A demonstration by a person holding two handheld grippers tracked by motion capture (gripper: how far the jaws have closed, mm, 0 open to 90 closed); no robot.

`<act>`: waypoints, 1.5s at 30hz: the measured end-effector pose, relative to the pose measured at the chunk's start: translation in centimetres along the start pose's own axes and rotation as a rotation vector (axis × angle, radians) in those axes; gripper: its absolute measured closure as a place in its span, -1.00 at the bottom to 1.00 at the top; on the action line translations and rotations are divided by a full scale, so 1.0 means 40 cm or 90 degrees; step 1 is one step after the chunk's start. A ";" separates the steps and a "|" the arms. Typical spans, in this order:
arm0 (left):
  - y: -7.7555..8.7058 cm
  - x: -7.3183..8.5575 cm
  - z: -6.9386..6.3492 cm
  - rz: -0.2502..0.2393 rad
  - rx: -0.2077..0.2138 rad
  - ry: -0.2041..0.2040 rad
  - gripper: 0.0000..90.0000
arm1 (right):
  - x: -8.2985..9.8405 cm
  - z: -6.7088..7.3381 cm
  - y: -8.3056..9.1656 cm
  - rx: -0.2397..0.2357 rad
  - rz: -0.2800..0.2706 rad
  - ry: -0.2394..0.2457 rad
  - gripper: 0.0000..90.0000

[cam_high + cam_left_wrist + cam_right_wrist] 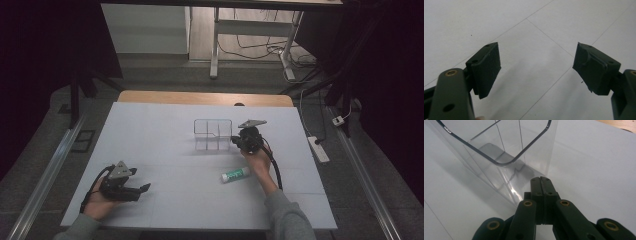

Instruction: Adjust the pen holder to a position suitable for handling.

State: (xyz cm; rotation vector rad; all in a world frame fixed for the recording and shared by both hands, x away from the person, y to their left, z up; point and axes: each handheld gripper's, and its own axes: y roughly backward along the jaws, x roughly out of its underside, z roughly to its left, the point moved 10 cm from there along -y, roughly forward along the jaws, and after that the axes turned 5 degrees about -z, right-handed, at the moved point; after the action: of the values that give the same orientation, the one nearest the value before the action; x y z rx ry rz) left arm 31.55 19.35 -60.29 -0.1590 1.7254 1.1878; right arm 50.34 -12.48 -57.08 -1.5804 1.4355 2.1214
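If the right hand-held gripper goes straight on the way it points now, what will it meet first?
Most likely the clear plastic organizer. The right hand-held gripper, jaws closed together with nothing between them, points at the near lower corner of its wall. How close it already is cannot be judged; the tips may almost touch it.

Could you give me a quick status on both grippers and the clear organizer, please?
Left gripper open, empty, low over the table. Right gripper shut, empty, tips beside the clear organizer. Green tube lying near the right hand, not blocking.

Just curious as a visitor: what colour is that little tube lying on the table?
The tube is green with white ends, best seen in the high view.
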 end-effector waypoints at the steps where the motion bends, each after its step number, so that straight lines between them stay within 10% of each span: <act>1: 0.000 0.000 0.000 0.000 0.000 0.000 -0.52 | 0.000 0.000 0.000 0.000 -0.001 -0.001 0.99; 45: -0.001 0.008 0.000 0.008 -0.003 -0.003 -0.52 | -0.058 0.092 -0.076 -0.025 -0.002 0.019 0.99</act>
State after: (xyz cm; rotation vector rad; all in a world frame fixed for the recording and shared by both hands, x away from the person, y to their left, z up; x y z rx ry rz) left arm 31.41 19.47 -60.56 -0.1475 1.7213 1.2008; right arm 50.69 -7.20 -57.06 -1.6333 1.4067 2.1469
